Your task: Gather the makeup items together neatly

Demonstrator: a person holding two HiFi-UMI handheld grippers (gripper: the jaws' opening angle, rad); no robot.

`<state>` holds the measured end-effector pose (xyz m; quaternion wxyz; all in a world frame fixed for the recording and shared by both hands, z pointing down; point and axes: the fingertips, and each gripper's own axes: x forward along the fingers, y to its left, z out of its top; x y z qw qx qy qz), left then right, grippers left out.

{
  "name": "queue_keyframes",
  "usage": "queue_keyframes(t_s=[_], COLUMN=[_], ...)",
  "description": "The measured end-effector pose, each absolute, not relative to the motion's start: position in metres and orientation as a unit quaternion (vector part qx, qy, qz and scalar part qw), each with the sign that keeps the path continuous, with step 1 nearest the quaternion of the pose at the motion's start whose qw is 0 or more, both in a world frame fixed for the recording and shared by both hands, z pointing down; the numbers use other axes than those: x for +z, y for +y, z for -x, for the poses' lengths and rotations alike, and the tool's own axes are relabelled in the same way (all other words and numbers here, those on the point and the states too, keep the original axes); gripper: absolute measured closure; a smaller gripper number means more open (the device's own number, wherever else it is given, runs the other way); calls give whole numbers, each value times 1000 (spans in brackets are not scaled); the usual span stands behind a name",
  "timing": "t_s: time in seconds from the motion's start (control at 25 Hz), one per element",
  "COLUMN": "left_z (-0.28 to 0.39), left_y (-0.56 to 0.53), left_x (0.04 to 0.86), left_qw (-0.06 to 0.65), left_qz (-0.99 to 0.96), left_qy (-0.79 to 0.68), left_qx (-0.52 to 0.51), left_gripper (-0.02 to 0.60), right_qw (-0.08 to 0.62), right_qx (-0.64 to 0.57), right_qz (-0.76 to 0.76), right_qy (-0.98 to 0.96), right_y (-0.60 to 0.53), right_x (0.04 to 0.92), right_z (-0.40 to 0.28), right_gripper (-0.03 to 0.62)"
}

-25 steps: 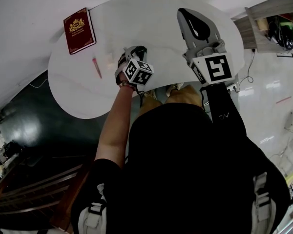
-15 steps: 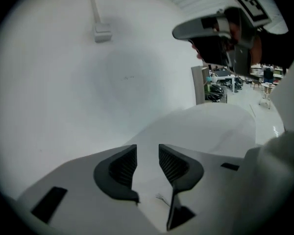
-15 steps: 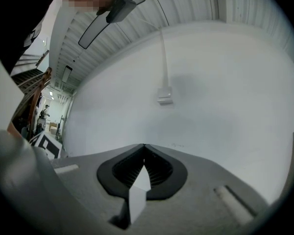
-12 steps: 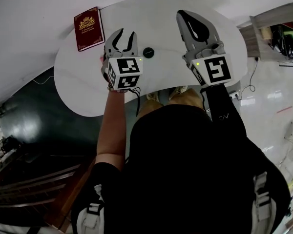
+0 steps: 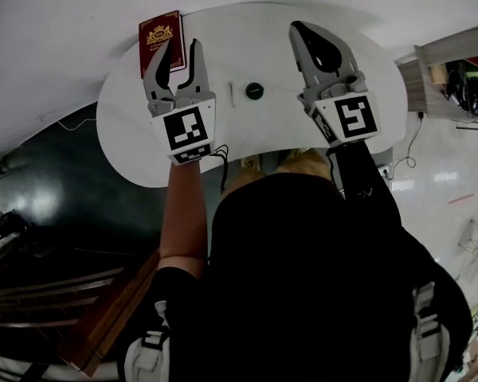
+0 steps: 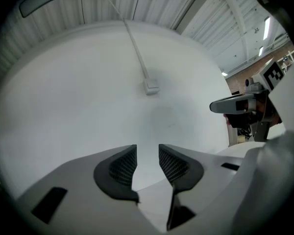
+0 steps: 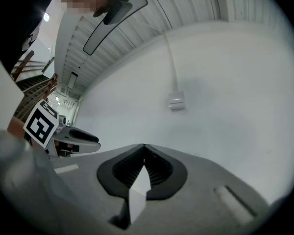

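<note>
A white oval table [image 5: 127, 138] carries a small black round item [image 5: 254, 91] and a thin pale stick [image 5: 231, 94] near its middle. My left gripper [image 5: 180, 48] hangs raised over the table's left part. It is open and empty in the left gripper view [image 6: 147, 151], facing a white wall. My right gripper [image 5: 297, 27] is held over the table's right part. Its jaws meet at the tips in the right gripper view [image 7: 144, 148], with nothing between them. Neither gripper touches an item.
A dark red book [image 5: 161, 37] lies at the table's far left edge, partly behind the left gripper. A shelf [image 5: 450, 62] with clutter stands at the right. A wall box with a cable [image 6: 151, 87] hangs ahead. Dark floor and wooden stairs lie to the left.
My left gripper has lifted off the table from beside the black round item and swung left and away to point level. The round item and the stick now show. The right gripper barely shifted.
</note>
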<state>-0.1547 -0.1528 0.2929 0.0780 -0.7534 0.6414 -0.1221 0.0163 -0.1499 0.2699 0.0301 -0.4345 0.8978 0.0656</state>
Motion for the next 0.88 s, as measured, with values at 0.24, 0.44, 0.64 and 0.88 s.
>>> queue_keyframes(t_s=[0.24, 0.44, 0.64, 0.88], left_z=[163, 168, 165, 171], left_y=[-147, -141, -136, -134], left_x=[288, 287, 283, 285], left_qw=[77, 80, 66, 68], left_qz=[755, 757, 767, 762], left_qy=[641, 639, 632, 637], left_qx=[-112, -108, -89, -92], left_gripper=[443, 567, 572, 572], right_qw=[30, 27, 26, 26], right_qx=[65, 62, 64, 66], right_qz=[427, 424, 426, 426], right_qy=[901, 903, 902, 902], right_y=[-147, -142, -139, -135], right_x=[270, 274, 273, 272], right_z=[-3, 4, 5, 5], right_gripper=[589, 589, 589, 589])
